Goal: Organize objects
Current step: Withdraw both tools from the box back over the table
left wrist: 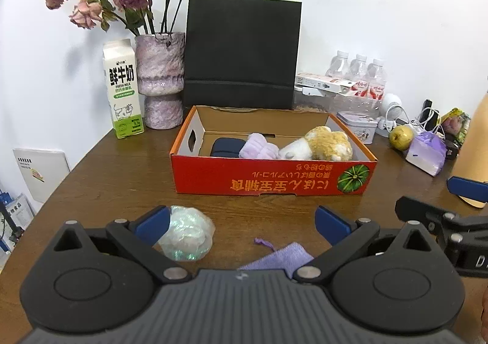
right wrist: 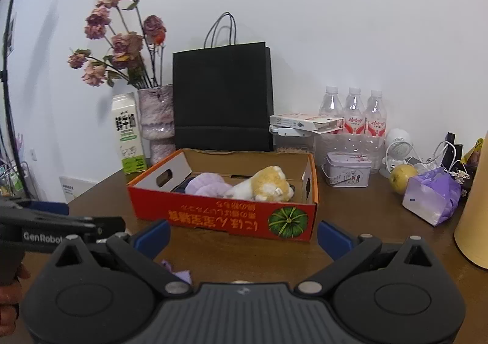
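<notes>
Left wrist view: the left gripper [left wrist: 241, 222], fingers spread and empty, is being held over the table, the wrapped bundle [left wrist: 186, 232] touching its left finger, the pouch [left wrist: 279, 257] between; the bundle is best centred before pinching, then carried to the box [left wrist: 271, 181] ahead.

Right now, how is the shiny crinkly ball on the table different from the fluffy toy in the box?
The crinkly ball lies on the bare table; the plush toy lies inside the orange box. The ball is pale green, see-through and glossy; the toy is furry, white and tan. The ball sits beside the left hand-held gripper; the toy lies farther off. Both look soft.
</notes>
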`<act>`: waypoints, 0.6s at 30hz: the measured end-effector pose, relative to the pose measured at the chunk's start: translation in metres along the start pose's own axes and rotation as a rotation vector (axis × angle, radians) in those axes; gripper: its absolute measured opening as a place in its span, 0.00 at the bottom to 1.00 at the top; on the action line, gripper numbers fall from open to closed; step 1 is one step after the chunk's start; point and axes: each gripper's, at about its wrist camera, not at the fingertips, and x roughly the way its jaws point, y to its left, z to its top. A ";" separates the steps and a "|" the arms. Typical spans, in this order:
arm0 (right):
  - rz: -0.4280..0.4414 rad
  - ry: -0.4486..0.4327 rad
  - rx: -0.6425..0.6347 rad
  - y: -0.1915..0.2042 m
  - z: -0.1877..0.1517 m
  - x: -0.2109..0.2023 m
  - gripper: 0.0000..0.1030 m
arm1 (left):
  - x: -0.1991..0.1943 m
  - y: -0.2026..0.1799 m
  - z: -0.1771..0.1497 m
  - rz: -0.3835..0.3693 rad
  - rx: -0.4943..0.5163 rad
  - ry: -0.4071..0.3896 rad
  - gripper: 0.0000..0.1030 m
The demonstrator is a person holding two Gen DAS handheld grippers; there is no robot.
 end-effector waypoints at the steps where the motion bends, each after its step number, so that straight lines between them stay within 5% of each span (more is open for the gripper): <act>1: 0.002 0.000 -0.003 0.002 -0.002 -0.005 1.00 | -0.005 0.000 -0.002 0.001 0.002 -0.003 1.00; 18: -0.005 0.040 -0.082 0.021 -0.048 -0.067 1.00 | -0.061 0.006 -0.048 0.012 0.021 0.022 1.00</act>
